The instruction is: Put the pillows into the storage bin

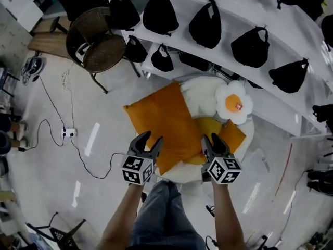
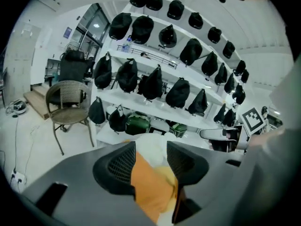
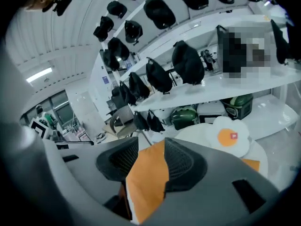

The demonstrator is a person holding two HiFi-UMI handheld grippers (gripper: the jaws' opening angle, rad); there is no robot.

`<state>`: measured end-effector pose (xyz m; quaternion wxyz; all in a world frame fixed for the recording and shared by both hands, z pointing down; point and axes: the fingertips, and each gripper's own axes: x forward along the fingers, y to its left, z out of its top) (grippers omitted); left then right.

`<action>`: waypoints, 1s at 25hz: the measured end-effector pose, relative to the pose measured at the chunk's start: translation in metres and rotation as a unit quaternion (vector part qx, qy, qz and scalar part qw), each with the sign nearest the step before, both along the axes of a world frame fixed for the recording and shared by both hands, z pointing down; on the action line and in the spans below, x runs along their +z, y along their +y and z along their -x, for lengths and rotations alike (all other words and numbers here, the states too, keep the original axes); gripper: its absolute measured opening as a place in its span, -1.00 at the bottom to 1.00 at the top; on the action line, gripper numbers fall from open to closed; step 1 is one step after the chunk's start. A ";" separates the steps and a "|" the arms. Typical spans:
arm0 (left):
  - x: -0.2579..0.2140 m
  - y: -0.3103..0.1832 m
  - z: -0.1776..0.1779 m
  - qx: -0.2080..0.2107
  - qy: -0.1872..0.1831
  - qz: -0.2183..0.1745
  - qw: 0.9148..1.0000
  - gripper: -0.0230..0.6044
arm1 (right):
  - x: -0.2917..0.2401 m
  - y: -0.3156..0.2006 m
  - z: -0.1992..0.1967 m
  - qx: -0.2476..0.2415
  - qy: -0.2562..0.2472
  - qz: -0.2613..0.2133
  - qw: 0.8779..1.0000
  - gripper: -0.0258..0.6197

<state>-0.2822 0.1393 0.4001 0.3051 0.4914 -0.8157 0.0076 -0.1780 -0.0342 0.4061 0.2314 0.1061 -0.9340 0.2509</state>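
- Head view: looking steeply down on an orange pillow (image 1: 161, 121) lying slantwise across a white round base (image 1: 200, 90), on the floor in front of white shelving (image 1: 291, 51) hung with black bags (image 1: 205, 25).
- Not managing to tell whether that base is the storage bin or another cushion.
- Reaching in from the lower edge with the left gripper (image 1: 150, 138) at the pillow's left edge and the right gripper (image 1: 210, 138) at its right edge.
- Also taking in an egg-shaped pillow (image 1: 234, 102), white with an orange centre, resting on the base just beyond the right gripper and apart from it, and a wicker chair (image 1: 96, 40) standing well off to the upper left.
- Left gripper view: looking along jaws held partly spread, with orange fabric (image 2: 150, 187) filling the gap and touching both pads.
- Pinching the orange pillow by its edge, with the white of the base showing past the tips and the wicker chair standing off to the left.
- Right gripper view: looking along jaws about half spread and clamping a fold of the same orange pillow (image 3: 148, 182).
- Pressing the fabric between the ribbed pads and letting it bulge out beneath them.
- Catching the egg-shaped pillow to the right, clear of the jaws, below a shelf of black bags.
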 end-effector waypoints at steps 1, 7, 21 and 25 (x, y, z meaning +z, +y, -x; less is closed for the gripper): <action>0.020 0.008 0.006 -0.010 0.006 0.006 1.000 -0.28 | 0.021 0.002 0.013 -0.017 0.008 -0.004 1.000 -0.38; 0.165 0.049 0.029 -0.082 0.057 0.044 0.994 -0.20 | 0.176 0.006 0.066 -0.098 0.069 -0.013 0.993 -0.37; 0.389 0.084 0.000 -0.131 0.186 0.099 0.969 0.08 | 0.416 -0.011 0.083 -0.214 0.203 0.010 0.955 0.38; 0.410 0.071 0.005 -0.131 0.195 0.105 0.966 0.08 | 0.437 0.000 0.087 -0.221 0.218 0.044 0.950 0.29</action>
